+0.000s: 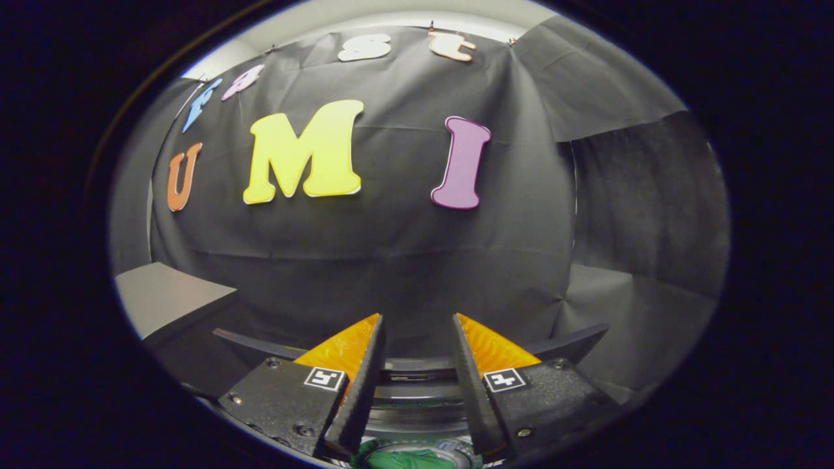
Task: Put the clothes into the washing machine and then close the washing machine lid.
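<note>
My gripper (417,317) is open, its fingertips apart with nothing between them, and it points at the booth's black back wall. Right under the fingers lies the washing machine's round opening, with its ringed rim (417,391) showing in the gap between them. A green piece of clothing (407,461) lies inside the drum, below the finger bases. A dark curved panel (573,342), apparently the machine's lid, spans behind both fingers; I cannot tell how far it is raised.
A grey flat surface (163,296) lies to the left of the machine. Black cloth walls stand close behind the machine and along its right side (651,215).
</note>
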Action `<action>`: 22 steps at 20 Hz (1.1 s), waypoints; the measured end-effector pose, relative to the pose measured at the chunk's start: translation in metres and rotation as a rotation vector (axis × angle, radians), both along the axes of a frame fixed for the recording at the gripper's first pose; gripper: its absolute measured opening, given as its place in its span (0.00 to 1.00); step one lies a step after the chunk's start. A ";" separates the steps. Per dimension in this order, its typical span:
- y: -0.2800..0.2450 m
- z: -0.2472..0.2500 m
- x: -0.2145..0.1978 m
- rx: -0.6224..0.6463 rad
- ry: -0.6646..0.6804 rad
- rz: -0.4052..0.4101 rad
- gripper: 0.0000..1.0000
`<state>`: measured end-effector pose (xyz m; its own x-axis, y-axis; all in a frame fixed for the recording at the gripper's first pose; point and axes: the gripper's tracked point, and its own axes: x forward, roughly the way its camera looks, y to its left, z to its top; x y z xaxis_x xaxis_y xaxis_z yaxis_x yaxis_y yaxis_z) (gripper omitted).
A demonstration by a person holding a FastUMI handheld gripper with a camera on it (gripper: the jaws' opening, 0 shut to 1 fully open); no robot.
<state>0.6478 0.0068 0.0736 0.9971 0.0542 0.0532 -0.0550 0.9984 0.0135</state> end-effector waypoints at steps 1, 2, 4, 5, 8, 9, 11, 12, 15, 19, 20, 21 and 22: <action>-0.001 -0.001 -0.003 0.002 -0.002 -0.001 0.64; -0.002 -0.003 -0.007 0.002 -0.004 -0.002 0.64; -0.003 -0.007 -0.015 -0.002 -0.003 -0.001 0.64; -0.003 -0.009 -0.017 -0.004 -0.003 -0.001 0.64; -0.003 -0.013 -0.025 -0.003 -0.007 0.001 0.64; -0.004 -0.015 -0.026 0.000 -0.009 0.000 0.64; -0.004 -0.018 -0.033 0.000 -0.012 -0.002 0.64; -0.004 -0.019 -0.035 -0.004 -0.013 -0.002 0.64; -0.005 -0.024 -0.042 -0.007 -0.014 0.000 0.64; -0.005 -0.030 -0.051 -0.010 -0.017 0.005 0.64; -0.006 -0.032 -0.054 -0.011 -0.017 0.006 0.64; -0.006 -0.035 -0.057 -0.012 -0.015 0.007 0.64; -0.007 -0.037 -0.059 -0.012 -0.014 0.008 0.65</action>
<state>0.5885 0.0000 0.0364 0.9958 0.0629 0.0667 -0.0631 0.9980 0.0008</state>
